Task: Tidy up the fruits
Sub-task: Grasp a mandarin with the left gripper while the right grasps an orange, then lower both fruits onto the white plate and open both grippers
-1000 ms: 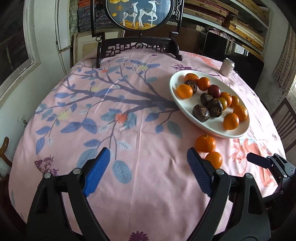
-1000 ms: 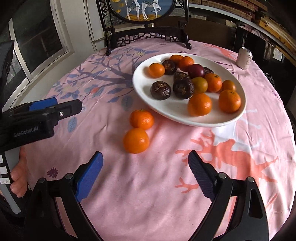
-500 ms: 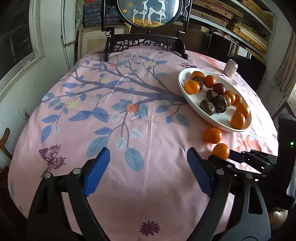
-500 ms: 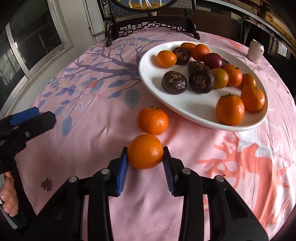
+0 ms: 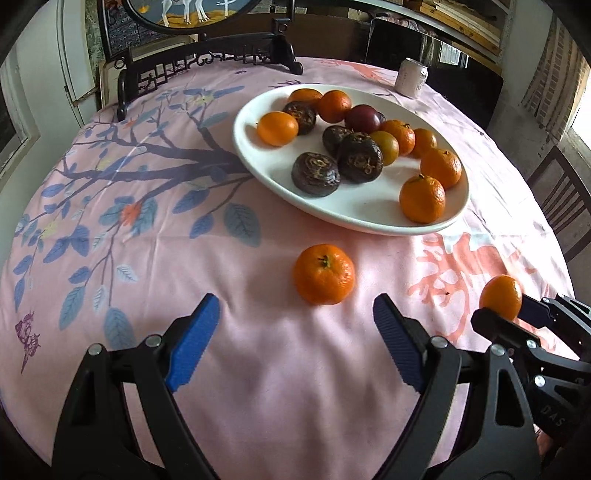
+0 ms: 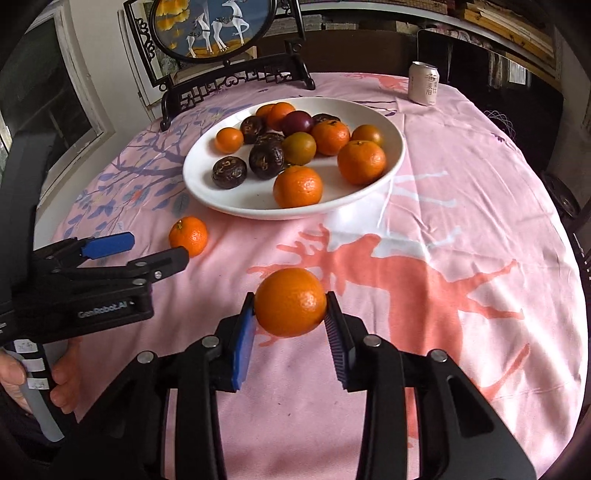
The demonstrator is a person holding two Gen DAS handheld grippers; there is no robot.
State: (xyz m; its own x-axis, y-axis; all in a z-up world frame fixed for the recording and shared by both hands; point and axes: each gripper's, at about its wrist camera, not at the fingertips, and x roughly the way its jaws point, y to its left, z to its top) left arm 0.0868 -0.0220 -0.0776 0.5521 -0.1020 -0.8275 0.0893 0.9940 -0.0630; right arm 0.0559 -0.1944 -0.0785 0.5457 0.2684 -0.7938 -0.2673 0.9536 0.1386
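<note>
At the left, the left gripper (image 5: 295, 334) hangs low over the pink tablecloth (image 5: 122, 266) with its blue fingers (image 5: 192, 341) spread wide and nothing between them. Just ahead of it a loose orange (image 5: 324, 274) sits on the cloth, close to the near rim of the white plate (image 5: 373, 208) but not touching it. The plate lies past the middle of the tabletop and carries a cluster of oranges and dark, wrinkled fruits. Beyond it, near the far edge, a drink can (image 6: 424, 84) stands upright, and a framed deer picture (image 6: 212, 27) on a dark stand rises at the back. At the right, the right gripper (image 6: 290, 325) has its fingers closed narrowly on a second orange (image 6: 290, 302), clamped at both sides and lifted clear of the cloth, near the plate's front edge.
</note>
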